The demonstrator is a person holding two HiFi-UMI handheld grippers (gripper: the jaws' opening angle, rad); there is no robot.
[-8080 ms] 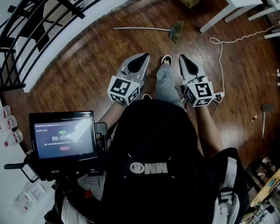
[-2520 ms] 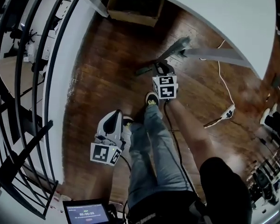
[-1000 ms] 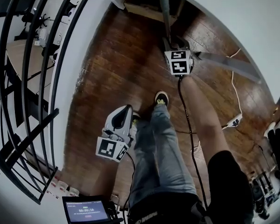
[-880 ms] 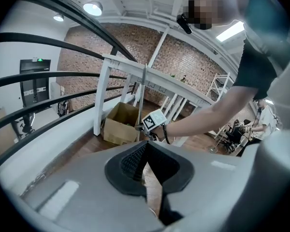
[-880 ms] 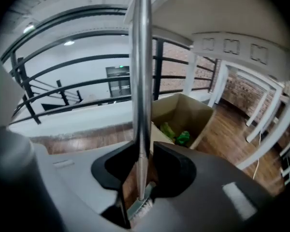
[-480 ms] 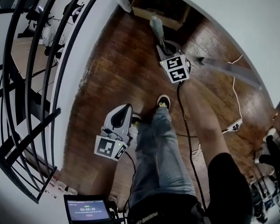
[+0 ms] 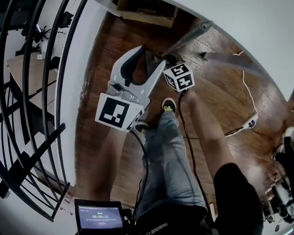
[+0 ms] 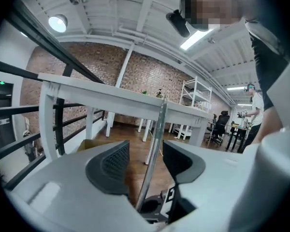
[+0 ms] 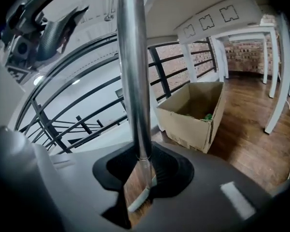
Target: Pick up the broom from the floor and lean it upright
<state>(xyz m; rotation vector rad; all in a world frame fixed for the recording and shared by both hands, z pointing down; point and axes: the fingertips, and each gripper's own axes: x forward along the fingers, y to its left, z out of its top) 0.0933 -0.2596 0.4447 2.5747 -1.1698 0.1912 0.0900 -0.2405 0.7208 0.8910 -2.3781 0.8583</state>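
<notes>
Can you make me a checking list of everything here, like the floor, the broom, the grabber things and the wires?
Surface: wooden floor, dark brown boards.
Job's things: broom handle is held up steeply, its top near the white table; I cannot tell if they touch.
Clutter: open cardboard box on the floor by the railing; power strip on the floor.
Grippers: right hand-held gripper is shut on the broom handle. Left hand-held gripper is opening, with the handle in its gap and the pads off it.
Cables: white cable lies on the floor near the power strip; black cable runs along the right arm.
Surroundings: black railing, brick wall.
</notes>
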